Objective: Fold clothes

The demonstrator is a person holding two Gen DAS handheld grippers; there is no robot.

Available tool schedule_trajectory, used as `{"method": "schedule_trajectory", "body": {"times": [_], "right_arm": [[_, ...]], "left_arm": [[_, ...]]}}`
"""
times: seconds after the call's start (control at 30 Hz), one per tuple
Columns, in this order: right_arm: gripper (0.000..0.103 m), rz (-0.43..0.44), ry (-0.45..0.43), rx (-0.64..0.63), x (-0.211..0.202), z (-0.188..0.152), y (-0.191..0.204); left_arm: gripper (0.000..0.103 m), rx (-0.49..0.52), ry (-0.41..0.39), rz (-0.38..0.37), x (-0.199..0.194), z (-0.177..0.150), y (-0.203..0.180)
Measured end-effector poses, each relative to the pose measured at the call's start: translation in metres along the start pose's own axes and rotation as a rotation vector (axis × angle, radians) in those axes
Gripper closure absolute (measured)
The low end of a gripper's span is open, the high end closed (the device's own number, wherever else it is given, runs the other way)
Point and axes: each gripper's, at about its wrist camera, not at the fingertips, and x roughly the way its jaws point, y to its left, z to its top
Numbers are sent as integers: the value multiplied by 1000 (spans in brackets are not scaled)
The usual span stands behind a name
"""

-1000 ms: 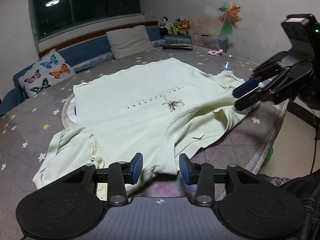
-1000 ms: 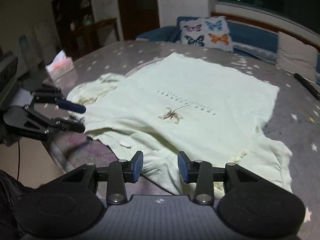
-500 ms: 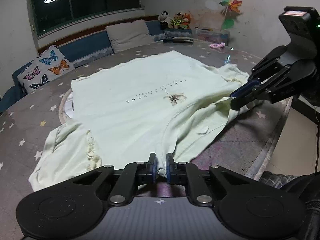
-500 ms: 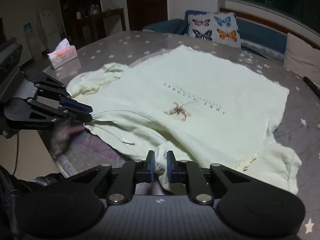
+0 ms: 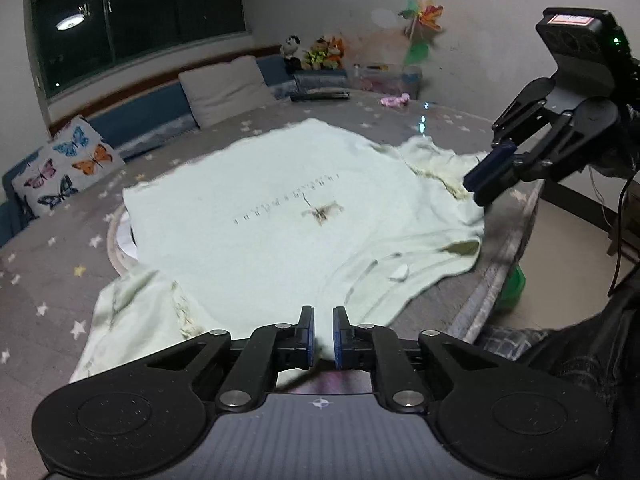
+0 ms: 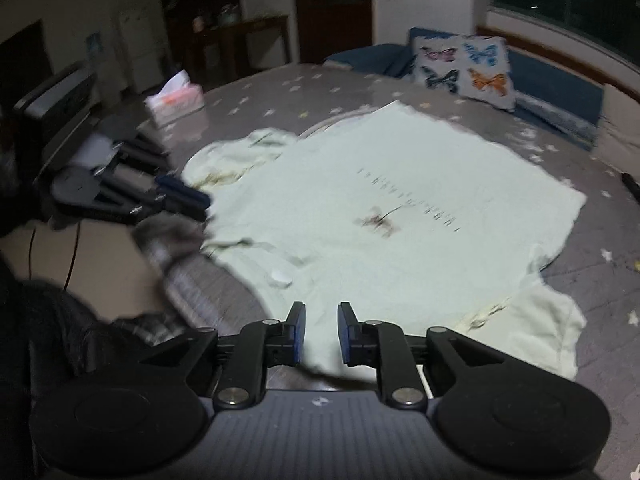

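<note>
A pale green T-shirt [image 5: 288, 216] with a small leaf print lies spread on a round table with a grey star-patterned cloth [image 5: 48, 288]. My left gripper [image 5: 323, 338] is shut on the shirt's near shoulder edge. My right gripper [image 6: 322, 334] is shut on the other shoulder edge of the shirt [image 6: 400, 216], its fingers a little wider apart with cloth between them. The right gripper also shows in the left wrist view [image 5: 490, 176], and the left gripper shows blurred in the right wrist view [image 6: 182, 200].
A tissue box [image 6: 174, 100] stands on the table's far side in the right wrist view. Butterfly cushions [image 5: 64, 168] and a grey pillow [image 5: 228, 88] lie on the bench behind. A remote [image 5: 320, 96] and a pink item [image 5: 394, 101] lie at the table's back. The table edge [image 5: 500, 280] drops off at right.
Both grippers were open a second ago, then shut on the shirt's shoulder edges. Since then both have lifted and pulled the near edge of the shirt; the views are blurred from motion.
</note>
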Motion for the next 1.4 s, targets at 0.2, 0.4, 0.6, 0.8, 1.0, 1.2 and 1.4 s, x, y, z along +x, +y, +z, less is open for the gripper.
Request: {"method": "schedule_trajectory", "body": {"times": [0.2, 0.4, 0.6, 0.8, 1.0, 1.2, 1.4], "right_arm": [[86, -38, 33, 45, 26, 3, -12], [81, -8, 130, 27, 49, -10, -10], [72, -13, 121, 25, 43, -11, -9], [70, -76, 73, 130, 49, -7, -35], [66, -113, 55, 196, 46, -13, -53], [65, -146, 35, 264, 41, -21, -71], [62, -159, -34, 320, 21, -26, -81]], "left_arm": [[91, -72, -32, 34, 16, 12, 12], [89, -163, 41, 31, 39, 0, 24], [75, -255, 52, 96, 34, -10, 50], [69, -415, 35, 223, 31, -14, 96], [72, -505, 77, 318, 37, -24, 127], [71, -518, 70, 353, 33, -23, 133], [64, -484, 50, 356, 32, -7, 121]]}}
